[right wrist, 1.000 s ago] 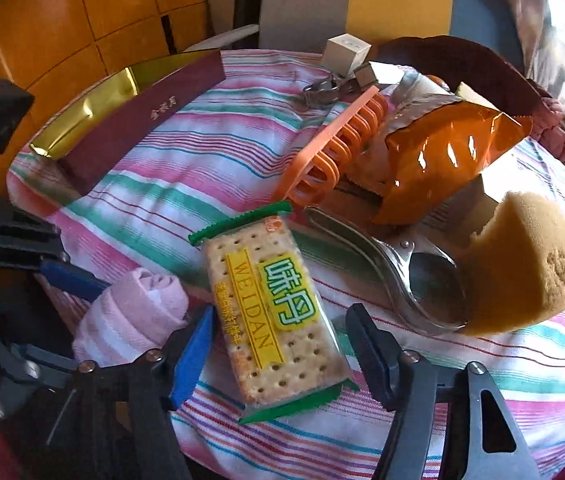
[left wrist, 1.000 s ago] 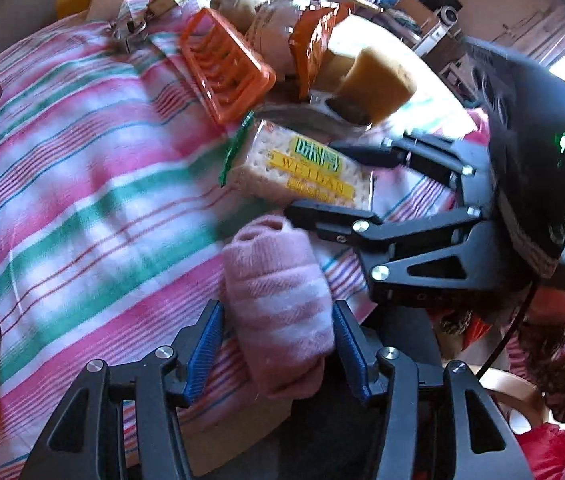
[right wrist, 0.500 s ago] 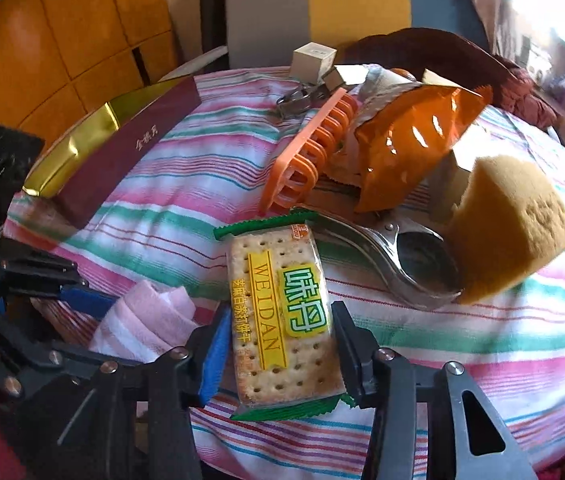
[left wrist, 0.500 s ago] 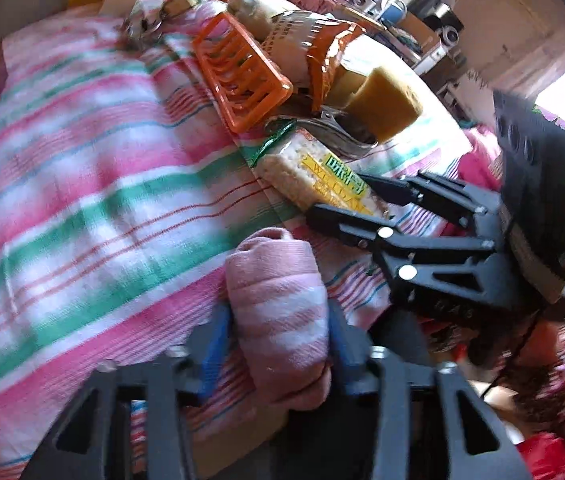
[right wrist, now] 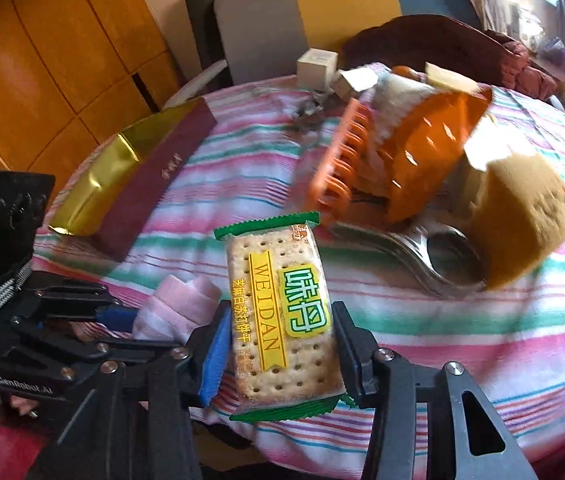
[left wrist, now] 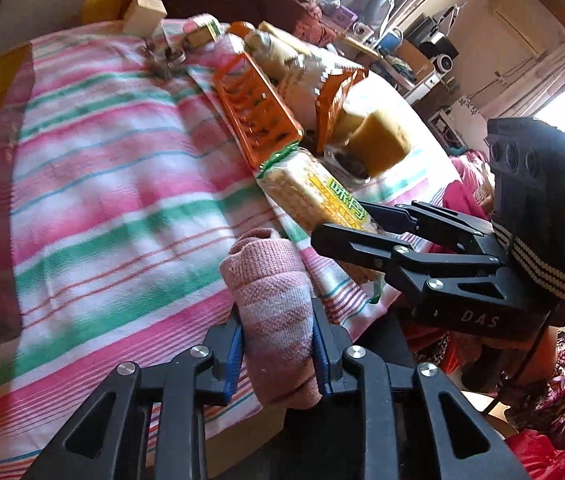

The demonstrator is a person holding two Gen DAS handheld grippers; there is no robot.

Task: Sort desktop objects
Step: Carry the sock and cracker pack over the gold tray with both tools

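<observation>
**Left wrist view: both grippers have a grip at the table's near edge**

From my left camera I see the left gripper (left wrist: 278,344) clamped hard on the rolled pink towel (left wrist: 272,304); its blue pads (left wrist: 235,350) press into both sides of the roll, which bulges above them. The towel sits at the near edge of the striped tablecloth (left wrist: 114,184), and I cannot tell whether its underside touches the cloth or hangs just over it. To the right in the same view, the right gripper (left wrist: 362,224) reaches in with the cracker packet (left wrist: 314,196) between its fingers.

My right camera gives the clearer look: the right gripper (right wrist: 280,344) is closed on the cracker packet (right wrist: 282,312), one pad on each long side, with the green crimped end sticking out toward me below the fingers. The packet points away from me over the cloth, tilted, with its far end near the orange rack (right wrist: 338,160). The left gripper (right wrist: 122,316) and its towel (right wrist: 180,304) are just left of the packet.

Farther back lies the pile: the orange rack standing on its edge, an orange snack bag (right wrist: 430,152) leaning on it, a yellow sponge (right wrist: 526,216) resting against a metal scoop (right wrist: 434,256), and a small white box (right wrist: 316,66) at the far edge. A gold and maroon box (right wrist: 134,176) lies on the left side of the cloth, well apart from the pile.
</observation>
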